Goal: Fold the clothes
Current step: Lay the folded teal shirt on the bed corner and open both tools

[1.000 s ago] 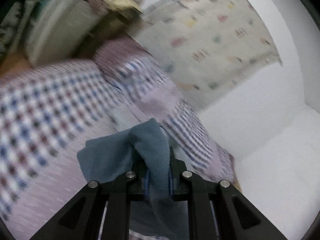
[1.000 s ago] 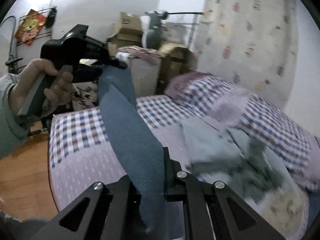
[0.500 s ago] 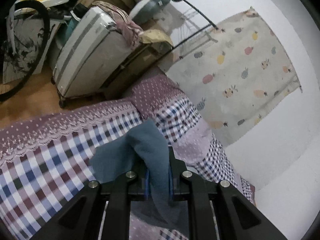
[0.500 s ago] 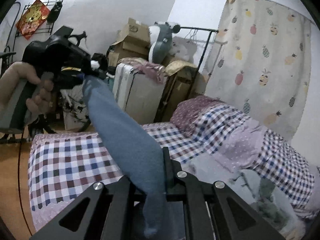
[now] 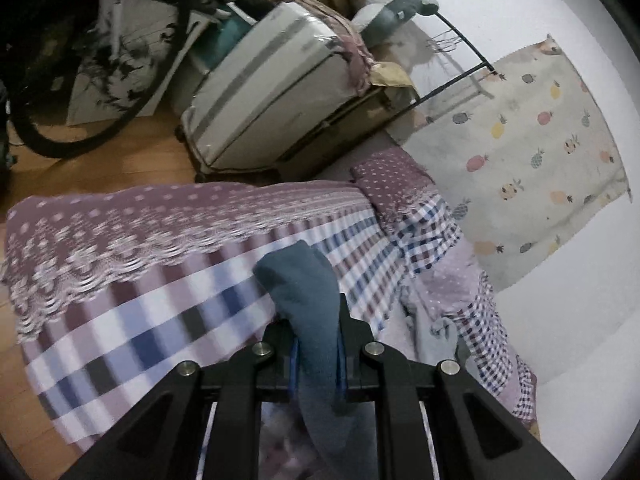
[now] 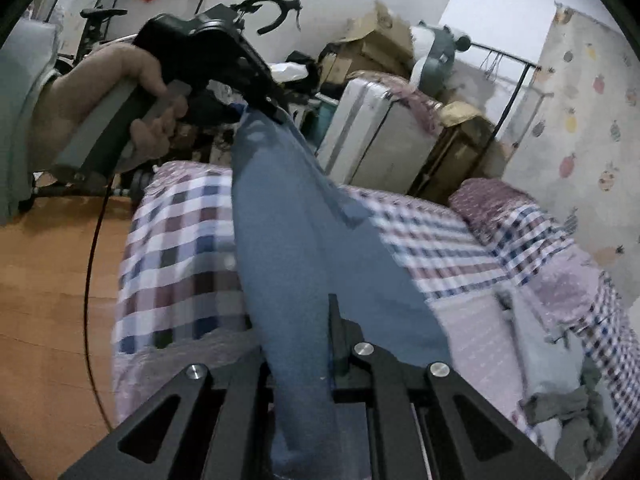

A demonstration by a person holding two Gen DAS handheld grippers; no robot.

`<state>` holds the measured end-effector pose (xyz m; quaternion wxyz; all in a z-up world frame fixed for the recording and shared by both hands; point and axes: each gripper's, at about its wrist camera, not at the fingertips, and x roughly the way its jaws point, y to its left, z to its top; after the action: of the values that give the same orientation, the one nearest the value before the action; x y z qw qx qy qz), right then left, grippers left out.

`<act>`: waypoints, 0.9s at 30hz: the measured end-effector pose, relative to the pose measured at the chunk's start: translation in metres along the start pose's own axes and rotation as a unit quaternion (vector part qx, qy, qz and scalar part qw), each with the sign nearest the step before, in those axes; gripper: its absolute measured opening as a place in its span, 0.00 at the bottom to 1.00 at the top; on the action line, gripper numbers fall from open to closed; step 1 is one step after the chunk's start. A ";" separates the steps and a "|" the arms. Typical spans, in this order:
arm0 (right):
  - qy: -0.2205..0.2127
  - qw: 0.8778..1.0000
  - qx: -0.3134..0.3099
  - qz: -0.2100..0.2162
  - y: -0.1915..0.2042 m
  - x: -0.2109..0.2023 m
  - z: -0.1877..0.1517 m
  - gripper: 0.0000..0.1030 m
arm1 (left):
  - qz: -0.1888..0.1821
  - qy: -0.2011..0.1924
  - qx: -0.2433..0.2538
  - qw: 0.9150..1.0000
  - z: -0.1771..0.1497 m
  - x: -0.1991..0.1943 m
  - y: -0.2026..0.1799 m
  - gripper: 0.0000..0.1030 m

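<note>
Lowered nearer the checked bed (image 6: 180, 248) since a second ago, the blue garment (image 6: 304, 248) is stretched between the left claw (image 6: 266, 106) and right claw (image 6: 320, 344), each clamped on it.

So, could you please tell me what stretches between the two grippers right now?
Only the blue garment, held taut from the left gripper down to the right gripper above the checked bed, seen in the right wrist view.

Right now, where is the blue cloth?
The blue cloth hangs stretched above the checked bed, between the left tool and the right tool.
</note>
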<state>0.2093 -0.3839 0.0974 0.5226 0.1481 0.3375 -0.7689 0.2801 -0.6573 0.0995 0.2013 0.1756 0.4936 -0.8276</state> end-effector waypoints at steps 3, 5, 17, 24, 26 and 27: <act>0.026 1.000 0.011 0.010 0.009 0.009 -0.004 0.07 | 0.030 0.018 -0.020 0.999 -0.011 -0.001 0.026 0.15; 0.046 0.999 0.026 0.015 0.014 0.010 -0.006 0.12 | 0.048 0.026 -0.024 0.998 -0.016 -0.001 0.034 0.16; 0.010 0.997 0.078 0.026 0.012 -0.070 0.001 0.67 | 0.144 -0.088 -0.041 0.985 -0.014 -0.075 0.056 0.73; -0.042 0.995 0.095 0.009 -0.007 -0.153 -0.001 0.78 | 0.117 -0.126 0.032 0.985 -0.024 -0.113 -0.002 0.81; -0.051 0.993 0.102 -0.004 -0.017 -0.176 -0.007 0.83 | 0.096 -0.134 0.050 0.985 -0.034 -0.120 -0.026 0.81; -0.054 0.993 0.103 -0.012 -0.023 -0.189 -0.012 0.83 | 0.090 -0.143 0.065 0.983 -0.042 -0.124 -0.042 0.81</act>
<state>0.2642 -0.2376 0.2071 0.5122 0.1556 0.2293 -0.8129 0.3688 -0.5821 0.1722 0.3315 0.1120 0.3869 -0.8532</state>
